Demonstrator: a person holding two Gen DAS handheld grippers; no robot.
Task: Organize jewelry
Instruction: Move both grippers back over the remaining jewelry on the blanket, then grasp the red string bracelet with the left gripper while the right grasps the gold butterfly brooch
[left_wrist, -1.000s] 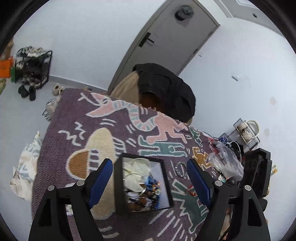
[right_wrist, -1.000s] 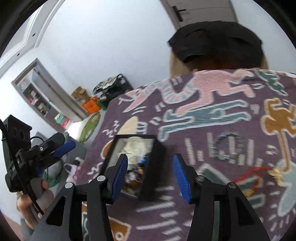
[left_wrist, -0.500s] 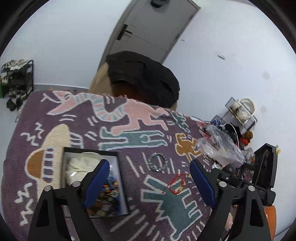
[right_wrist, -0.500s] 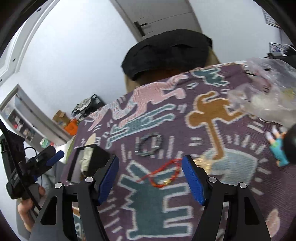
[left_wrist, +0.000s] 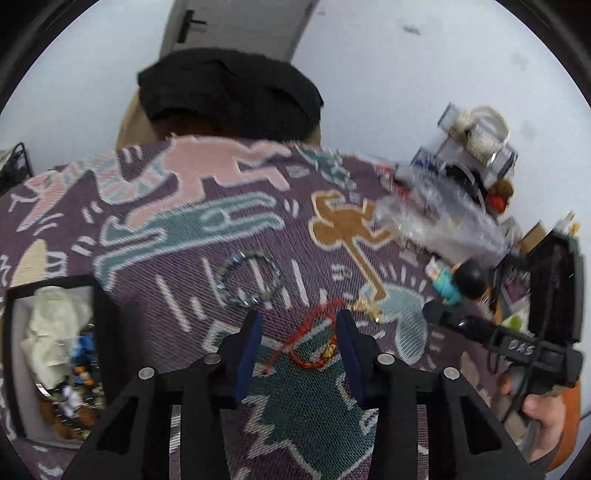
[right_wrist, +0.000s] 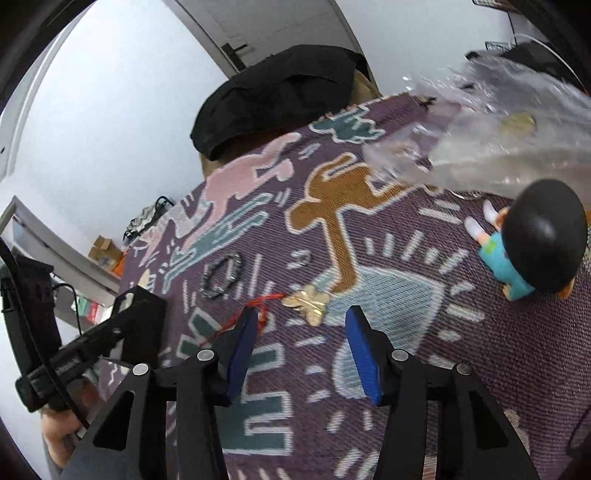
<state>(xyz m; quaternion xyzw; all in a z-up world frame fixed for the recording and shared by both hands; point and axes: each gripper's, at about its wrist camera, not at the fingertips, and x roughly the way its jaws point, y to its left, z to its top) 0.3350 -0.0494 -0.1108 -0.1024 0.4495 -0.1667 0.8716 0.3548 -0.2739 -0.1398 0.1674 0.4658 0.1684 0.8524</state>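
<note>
Both tools hung over a worktop draped in a purple patterned cloth (left_wrist: 229, 306). The left tool (left_wrist: 297, 325) was closing, its blue fingers either side of a red cord bracelet (left_wrist: 314, 350) lying on the cloth, not yet pinching it. The right tool (right_wrist: 299, 325) was closing too, nothing gripped, a gold charm (right_wrist: 308, 302) lying just beyond its tips. A dark bead bracelet (left_wrist: 251, 277) lay nearby; the black jewelry box (left_wrist: 55, 362) sat at the cloth's left edge.
</note>
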